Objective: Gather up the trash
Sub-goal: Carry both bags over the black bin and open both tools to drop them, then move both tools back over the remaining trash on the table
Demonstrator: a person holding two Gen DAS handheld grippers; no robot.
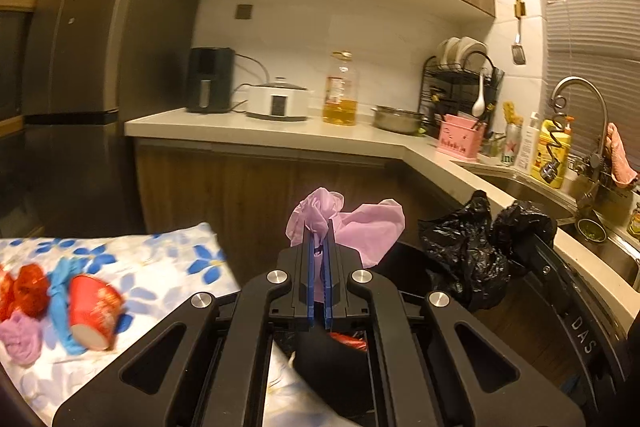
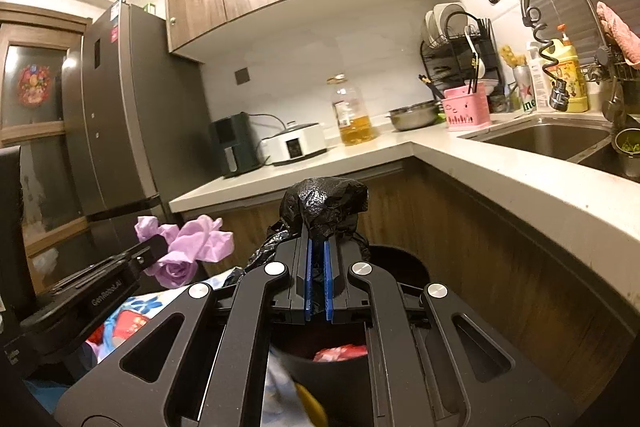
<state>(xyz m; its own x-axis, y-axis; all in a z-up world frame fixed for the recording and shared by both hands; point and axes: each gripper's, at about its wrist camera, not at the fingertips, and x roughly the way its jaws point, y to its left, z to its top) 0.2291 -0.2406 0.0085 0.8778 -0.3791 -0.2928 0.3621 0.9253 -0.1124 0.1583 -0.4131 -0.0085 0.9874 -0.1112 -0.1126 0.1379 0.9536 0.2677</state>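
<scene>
Red paper cup lies tipped on the floral cloth at your left. Your left gripper pinches purple plastic trash; your right gripper pinches the black bag above the dark bin.

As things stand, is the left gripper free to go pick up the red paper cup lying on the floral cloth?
Probably not yet. The left gripper is shut on a purple bag, so its jaws are occupied. The red cup lies tipped on the floral cloth with nothing covering it; once the bag is dropped, the way looks open.
</scene>
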